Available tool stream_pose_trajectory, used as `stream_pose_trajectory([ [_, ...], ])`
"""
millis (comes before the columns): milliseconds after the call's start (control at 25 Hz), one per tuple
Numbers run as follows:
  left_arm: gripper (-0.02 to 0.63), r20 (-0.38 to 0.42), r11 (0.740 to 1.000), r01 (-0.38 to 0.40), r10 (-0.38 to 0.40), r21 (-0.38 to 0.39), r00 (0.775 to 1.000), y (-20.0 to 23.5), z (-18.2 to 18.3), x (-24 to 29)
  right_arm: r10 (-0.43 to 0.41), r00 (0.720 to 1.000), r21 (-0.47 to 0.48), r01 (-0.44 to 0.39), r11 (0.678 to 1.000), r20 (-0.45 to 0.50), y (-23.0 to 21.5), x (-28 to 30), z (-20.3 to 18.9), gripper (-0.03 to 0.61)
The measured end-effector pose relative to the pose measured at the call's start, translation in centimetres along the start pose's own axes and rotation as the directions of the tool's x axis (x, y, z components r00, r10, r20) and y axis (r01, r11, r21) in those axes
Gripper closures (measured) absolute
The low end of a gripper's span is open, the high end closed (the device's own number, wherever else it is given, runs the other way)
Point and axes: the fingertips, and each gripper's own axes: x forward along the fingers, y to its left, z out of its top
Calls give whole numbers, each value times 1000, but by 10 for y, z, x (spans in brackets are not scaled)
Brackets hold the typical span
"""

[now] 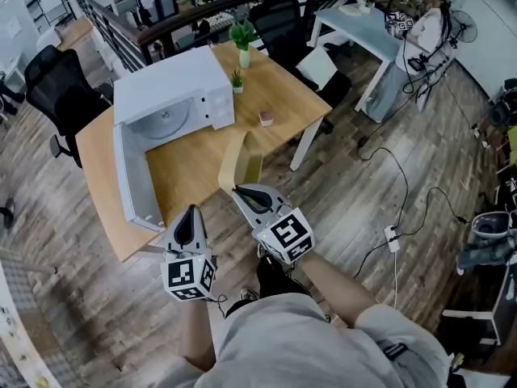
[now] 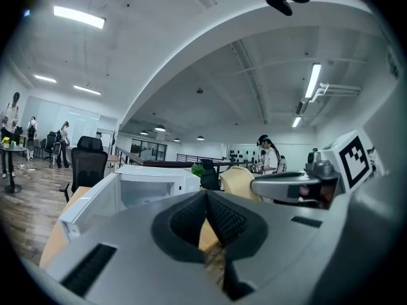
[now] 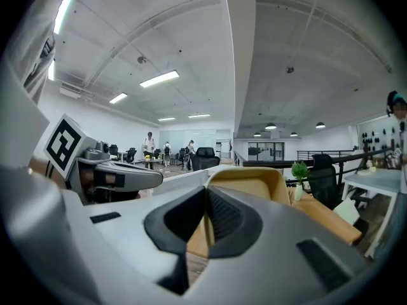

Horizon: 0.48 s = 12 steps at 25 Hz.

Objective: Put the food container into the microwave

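Note:
A white microwave point(image 1: 174, 87) stands on the wooden table point(image 1: 194, 164), its door point(image 1: 129, 176) swung open towards me and the cavity with its turntable showing. A small pinkish food container point(image 1: 265, 118) sits on the table to the right of the microwave. My left gripper point(image 1: 191, 210) hovers at the table's near edge by the open door, jaws together, nothing in them. My right gripper point(image 1: 239, 190) is beside it, just behind a tan chair back point(image 1: 238, 158), also shut and empty. In the left gripper view, the microwave point(image 2: 152, 183) lies ahead of the closed pads point(image 2: 219, 218).
Two small potted plants point(image 1: 243, 35) stand at the table's far side. A tan chair point(image 3: 254, 183) is tucked in at the near edge. Black office chairs point(image 1: 56, 87) flank the table, cables point(image 1: 392, 237) trail on the floor to the right, and a person point(image 1: 424, 23) stands at a far desk.

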Motion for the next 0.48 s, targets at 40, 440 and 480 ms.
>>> stream_pose_trajectory([
  [40,601,-2,1000,-3,3,2,1000,2,1,12,9,1000,-2,-9,1000,-2,-8,7,0,563],
  [440,601,-47,998,-67,67,7,997,18,8,104,128,991,12,-128,992,-41,-87,65,-7,563],
  [480,601,-52,997,-80,80,2,995,20,7,108,146,988,13,-146,989,-44,-90,70,-9,563],
])
